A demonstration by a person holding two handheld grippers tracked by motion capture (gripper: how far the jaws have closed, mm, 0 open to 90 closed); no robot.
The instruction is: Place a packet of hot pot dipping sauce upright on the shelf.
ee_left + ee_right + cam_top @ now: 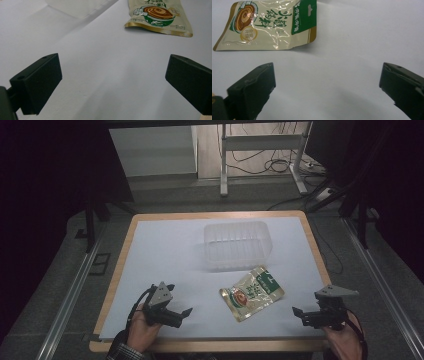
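Note:
A cream and green food pouch [252, 293] lies flat on the white table sheet, near the front centre. Behind it stands a clear plastic tub [237, 244]. My left gripper [184, 315] hovers at the front left, open, jaws pointing right toward the pouch. At the front right my right gripper [299, 316] is open too, pointing left at the pouch. In the left gripper view the pouch [160, 15] lies ahead beyond the wide-apart jaws, and the tub [80, 7] shows at the top. The pouch [269, 25] lies ahead at upper left in the right gripper view; nothing sits between those jaws.
The white sheet [165, 255] covers a wooden table [120, 265] with edges close to both hands. Beyond the table stand a metal frame [260, 150] and loose cables on the floor. Rails run along both sides of the table.

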